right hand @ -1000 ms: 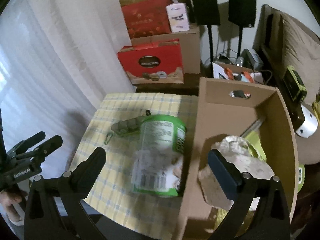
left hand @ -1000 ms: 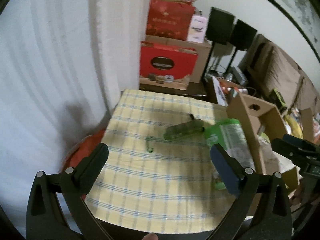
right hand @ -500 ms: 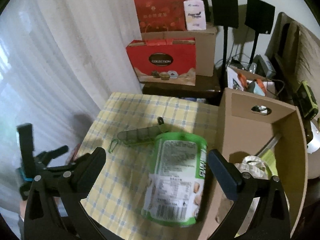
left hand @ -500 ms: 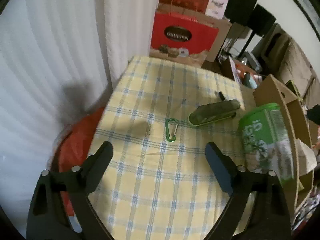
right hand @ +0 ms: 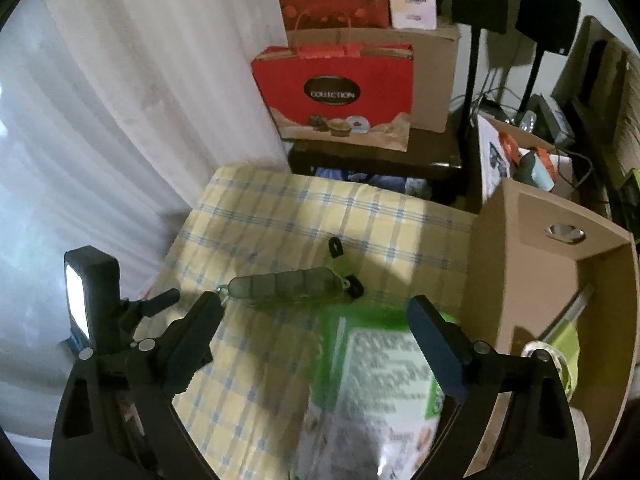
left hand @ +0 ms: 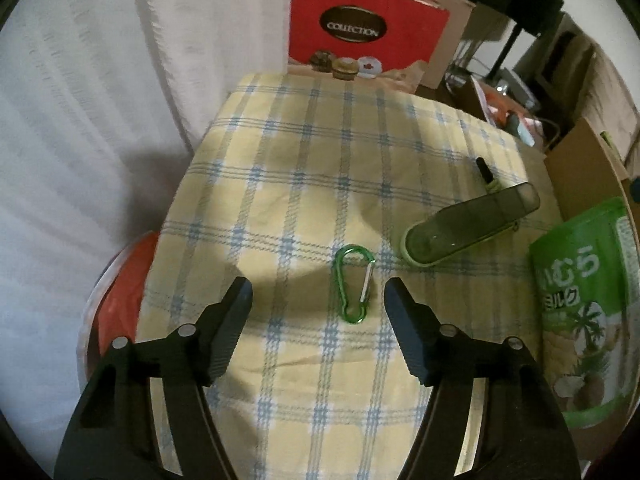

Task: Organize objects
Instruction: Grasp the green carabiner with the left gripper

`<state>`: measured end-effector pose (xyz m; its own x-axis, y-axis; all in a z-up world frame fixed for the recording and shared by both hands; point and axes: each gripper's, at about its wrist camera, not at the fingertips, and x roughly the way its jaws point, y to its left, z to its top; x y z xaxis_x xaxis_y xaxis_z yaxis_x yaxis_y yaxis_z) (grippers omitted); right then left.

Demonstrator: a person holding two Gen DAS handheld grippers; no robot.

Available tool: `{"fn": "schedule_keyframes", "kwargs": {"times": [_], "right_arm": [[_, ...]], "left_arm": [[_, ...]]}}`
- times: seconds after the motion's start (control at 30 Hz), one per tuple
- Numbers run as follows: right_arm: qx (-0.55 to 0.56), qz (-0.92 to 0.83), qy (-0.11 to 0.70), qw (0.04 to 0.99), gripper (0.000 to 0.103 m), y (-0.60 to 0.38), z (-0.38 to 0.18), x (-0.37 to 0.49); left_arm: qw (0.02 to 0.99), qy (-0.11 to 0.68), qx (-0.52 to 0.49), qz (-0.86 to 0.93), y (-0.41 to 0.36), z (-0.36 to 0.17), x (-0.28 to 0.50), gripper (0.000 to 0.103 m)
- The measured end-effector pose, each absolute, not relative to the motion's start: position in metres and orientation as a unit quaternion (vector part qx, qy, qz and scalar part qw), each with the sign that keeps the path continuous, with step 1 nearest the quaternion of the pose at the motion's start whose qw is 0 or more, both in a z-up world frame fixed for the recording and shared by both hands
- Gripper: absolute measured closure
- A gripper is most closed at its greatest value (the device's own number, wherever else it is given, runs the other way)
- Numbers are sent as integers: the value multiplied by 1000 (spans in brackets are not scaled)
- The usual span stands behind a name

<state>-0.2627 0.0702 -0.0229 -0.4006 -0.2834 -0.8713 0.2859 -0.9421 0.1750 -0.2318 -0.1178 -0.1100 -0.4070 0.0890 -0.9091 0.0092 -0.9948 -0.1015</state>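
One carabiner [left hand: 354, 285] lies between the left gripper's [left hand: 318, 300] closing jaws, untouched. One can [right hand: 376, 392] lies between the right gripper's [right hand: 316, 320] wide, closing jaws. One case [left hand: 468, 230] lies beyond, on the worktop [left hand: 320, 160].

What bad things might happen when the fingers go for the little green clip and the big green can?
The carabiner lies flat on the checked cloth, so the closing left gripper might bunch up cloth or slide off it. The green can is wide for the closing right gripper; it may slip or knock the pill organizer.
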Motion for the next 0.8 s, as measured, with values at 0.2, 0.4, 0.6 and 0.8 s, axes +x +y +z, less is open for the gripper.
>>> {"fn": "schedule_keyframes", "kwargs": {"times": [0.2, 0.4, 0.6, 0.8], "right_arm": [[544, -822, 39, 167, 8, 43, -39, -288], [562, -807, 68, 167, 8, 25, -56, -299], [576, -793, 75, 184, 8, 18, -68, -304], [570, -780, 144, 215, 8, 5, -73, -303]], "left_arm": [[25, -25, -539, 841, -110, -115, -237, 49], [33, -11, -526, 849, -105, -115, -238, 78], [43, -22, -530, 847, -115, -115, -240, 84], [42, -57, -531, 844, -136, -112, -236, 84]]}}
